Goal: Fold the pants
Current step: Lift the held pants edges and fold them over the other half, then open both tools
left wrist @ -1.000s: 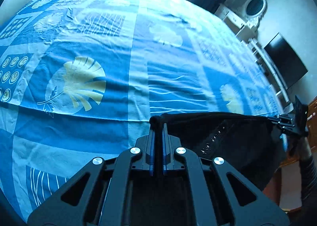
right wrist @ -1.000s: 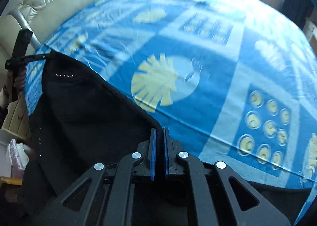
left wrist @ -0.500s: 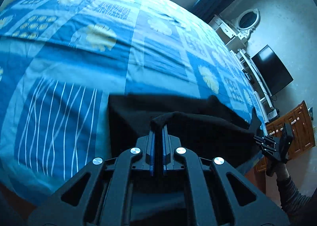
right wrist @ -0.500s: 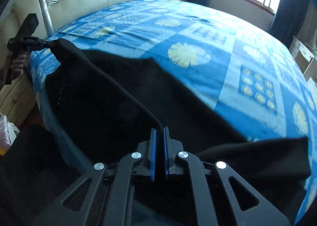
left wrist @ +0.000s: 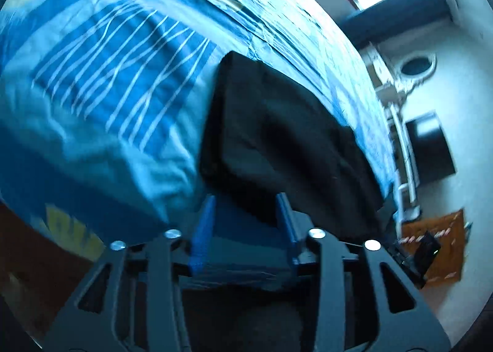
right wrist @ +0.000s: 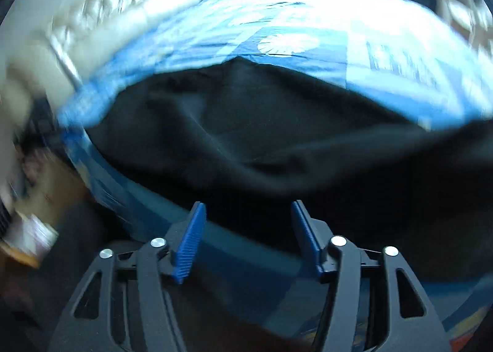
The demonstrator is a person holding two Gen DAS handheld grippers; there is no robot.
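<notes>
One bed [left wrist: 101,96] is observed, covered by a single blue patterned sheet; it fills most of both views, and a pale tufted headboard [right wrist: 123,3] is seen at its far end from the right wrist camera, though motion blur obscures detail there. One pair of black pants [left wrist: 277,136] is recorded lying on the bed at its near edge, with part of the fabric draped over the side of the mattress; in the right wrist view the same garment [right wrist: 246,130] is spread broadly across the sheet with several soft creases. One dark screen [left wrist: 429,145] is noted against the far wall, and one round wall fixture [left wrist: 417,65] above it. Two hand-held grippers are counted. The left hand-held gripper [left wrist: 248,216] is found released, its two blue pads set wide apart just below the hanging hem, with no cloth between them. The right hand-held gripper [right wrist: 248,228] is likewise found released, its two blue pads spread wide, the pants lying just beyond the fingertips and not grasped.
</notes>
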